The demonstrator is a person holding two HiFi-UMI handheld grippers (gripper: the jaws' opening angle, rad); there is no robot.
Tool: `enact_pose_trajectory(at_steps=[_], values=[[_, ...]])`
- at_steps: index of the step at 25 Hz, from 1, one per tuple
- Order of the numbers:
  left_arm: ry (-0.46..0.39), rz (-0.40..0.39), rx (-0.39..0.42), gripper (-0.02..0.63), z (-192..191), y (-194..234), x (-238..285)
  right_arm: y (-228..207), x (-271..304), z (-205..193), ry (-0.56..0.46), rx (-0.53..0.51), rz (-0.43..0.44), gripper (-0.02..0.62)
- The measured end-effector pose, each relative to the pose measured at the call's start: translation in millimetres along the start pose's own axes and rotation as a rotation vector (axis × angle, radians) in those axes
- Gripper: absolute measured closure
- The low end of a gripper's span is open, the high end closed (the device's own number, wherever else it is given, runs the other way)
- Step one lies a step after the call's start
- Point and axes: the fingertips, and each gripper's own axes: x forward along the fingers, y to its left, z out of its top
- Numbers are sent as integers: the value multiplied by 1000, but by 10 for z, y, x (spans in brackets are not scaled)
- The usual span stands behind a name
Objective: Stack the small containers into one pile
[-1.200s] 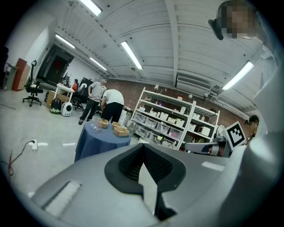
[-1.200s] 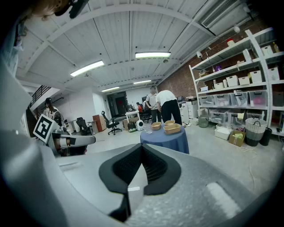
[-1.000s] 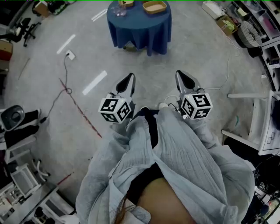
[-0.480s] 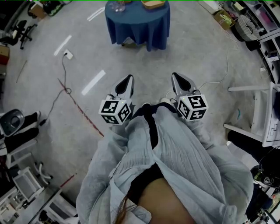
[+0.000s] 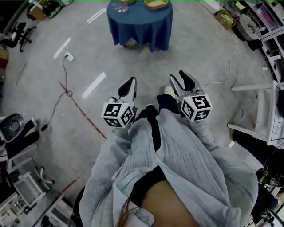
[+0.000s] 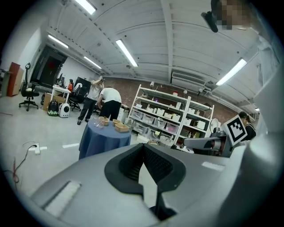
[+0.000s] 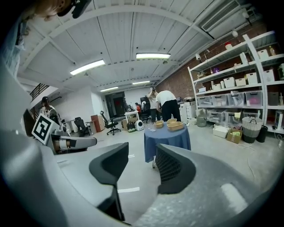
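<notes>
The small containers stand far ahead on a round table with a blue cloth [image 5: 140, 26]: a tan basket [image 5: 156, 4] and a clear cup [image 5: 119, 6]. From the right gripper view I see two tan baskets [image 7: 175, 125] and clear cups [image 7: 151, 127] on that table [image 7: 167, 138]. My left gripper [image 5: 128, 84] is shut and empty; its pads meet [image 6: 143, 150]. My right gripper [image 5: 181, 80] is opening, with a gap and nothing between its jaws [image 7: 141, 159]. Both are held at waist height over the floor, well short of the table.
Two people [image 6: 104, 99] bend over behind the table. Shelving with bins [image 6: 171, 117] lines the far wall. A cable and power strip [image 5: 67, 57] lie on the floor at left. A white desk frame [image 5: 262, 106] stands at right, with office chairs [image 7: 108, 125] at the back.
The right gripper's jaws have parted from shut. The left gripper stays shut. Both grippers sit at nearly the same place, and the table has slid slightly toward the top edge.
</notes>
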Motion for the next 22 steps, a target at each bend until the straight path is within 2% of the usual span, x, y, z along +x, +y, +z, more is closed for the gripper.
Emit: enact_pose_trajectory(at_steps=[10,22], values=[[9,34,-5,595,43,109,109,-159,160,-21,29,26,-2,393],[10,70,5,595,286,304,712,-695,675,148,45,47,11,383]])
